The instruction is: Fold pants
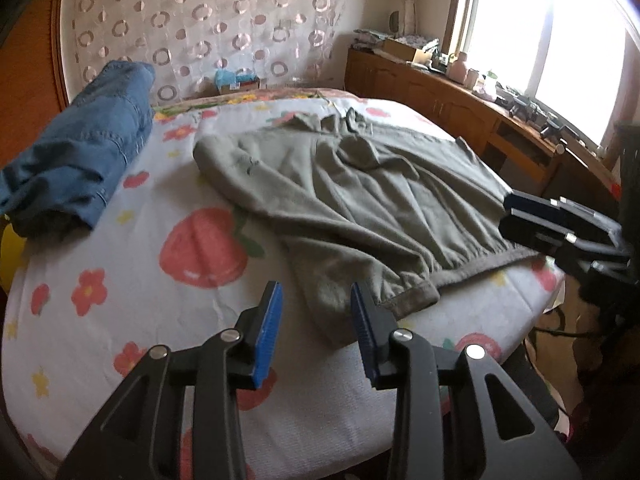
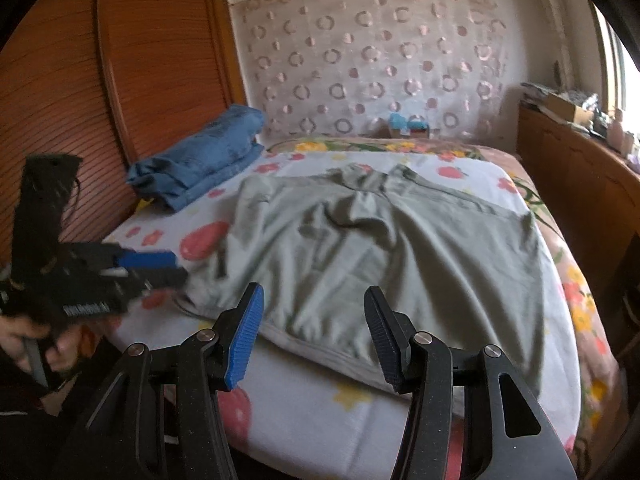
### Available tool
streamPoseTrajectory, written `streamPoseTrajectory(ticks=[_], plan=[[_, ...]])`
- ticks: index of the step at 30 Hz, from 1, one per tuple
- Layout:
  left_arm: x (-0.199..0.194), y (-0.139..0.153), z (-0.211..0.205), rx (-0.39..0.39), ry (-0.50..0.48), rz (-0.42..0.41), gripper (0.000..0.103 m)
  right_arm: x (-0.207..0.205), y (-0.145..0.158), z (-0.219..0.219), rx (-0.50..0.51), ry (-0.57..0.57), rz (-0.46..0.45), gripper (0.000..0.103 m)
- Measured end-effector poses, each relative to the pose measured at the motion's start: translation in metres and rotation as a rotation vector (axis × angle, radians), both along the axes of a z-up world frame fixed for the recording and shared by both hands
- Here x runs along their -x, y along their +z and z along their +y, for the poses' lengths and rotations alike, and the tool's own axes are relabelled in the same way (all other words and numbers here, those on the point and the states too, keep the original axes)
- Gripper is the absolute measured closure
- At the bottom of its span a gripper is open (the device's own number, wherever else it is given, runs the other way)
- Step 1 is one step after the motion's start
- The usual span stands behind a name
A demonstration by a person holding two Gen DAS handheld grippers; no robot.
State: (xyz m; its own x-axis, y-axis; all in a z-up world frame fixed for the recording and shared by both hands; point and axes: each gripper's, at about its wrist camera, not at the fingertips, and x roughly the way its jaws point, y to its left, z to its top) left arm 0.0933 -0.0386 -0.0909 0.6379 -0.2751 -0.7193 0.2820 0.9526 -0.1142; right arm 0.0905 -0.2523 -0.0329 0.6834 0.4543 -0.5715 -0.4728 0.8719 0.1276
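The grey-green pants (image 1: 352, 196) lie spread and rumpled on the bed (image 1: 120, 280), beside the folded blue jeans (image 1: 80, 148). They look soft, light and limp, so they will likely sag and slide unless taken at two points. The cuffed hems nearest the bed's front edge look the firmest places to pinch. The left gripper (image 1: 316, 320) and right gripper (image 2: 314, 332) both hover short of the pants, fingers apart, holding nothing.
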Motion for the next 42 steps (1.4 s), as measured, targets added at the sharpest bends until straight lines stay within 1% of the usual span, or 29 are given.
streamPoseTrajectory(ticks=[4,5,6,8,10,11,12,13,15,19,21,27,32,37,40,42], plan=[[-0.003,-0.01,0.001,-0.005,0.007,0.024,0.069,-0.005,0.003,0.013,-0.009,0.034,0.005,0.051],[-0.003,-0.012,0.002,-0.006,0.007,0.031,0.069,-0.007,0.003,0.017,-0.009,0.043,0.007,0.055],[-0.004,-0.015,0.002,-0.005,0.008,0.038,0.067,-0.009,0.003,0.021,-0.006,0.052,0.01,0.058],[-0.003,-0.017,0.005,0.003,0.02,0.027,0.063,-0.01,0.001,0.029,-0.001,0.062,0.013,0.059],[-0.003,-0.017,0.006,0.009,0.018,0.022,0.062,-0.012,-0.002,0.034,0.001,0.073,0.022,0.061],[-0.002,-0.017,0.005,0.001,0.019,0.017,0.058,-0.012,-0.003,0.036,0.002,0.078,0.028,0.061],[-0.002,-0.018,0.005,-0.012,0.028,0.008,0.05,-0.012,-0.005,0.039,0.003,0.082,0.033,0.061],[-0.001,-0.018,0.006,-0.018,0.042,0.002,0.048,-0.012,-0.008,0.041,0.006,0.086,0.039,0.062],[-0.001,-0.019,0.009,-0.006,0.046,-0.003,0.048,-0.013,-0.012,0.044,0.011,0.092,0.049,0.063],[-0.002,-0.019,0.01,-0.004,0.045,-0.001,0.048,-0.016,-0.02,0.05,0.021,0.106,0.069,0.064],[-0.002,-0.018,0.012,-0.006,0.043,0.006,0.047,-0.017,-0.023,0.054,0.031,0.114,0.077,0.067],[0.0,-0.016,0.018,0.007,0.047,0.017,0.048,-0.023,-0.033,0.067,0.044,0.146,0.106,0.072],[0.003,-0.009,0.024,0.005,0.064,-0.008,0.048,-0.026,-0.04,0.076,0.052,0.168,0.126,0.077],[0.005,-0.004,0.032,0.015,0.088,-0.029,0.048,-0.03,-0.042,0.081,0.049,0.18,0.141,0.08],[0.004,-0.005,0.035,0.021,0.1,-0.026,0.048,-0.032,-0.044,0.085,0.055,0.184,0.144,0.081],[0.004,-0.007,0.036,0.021,0.103,-0.024,0.048,-0.033,-0.044,0.088,0.056,0.193,0.147,0.089]])
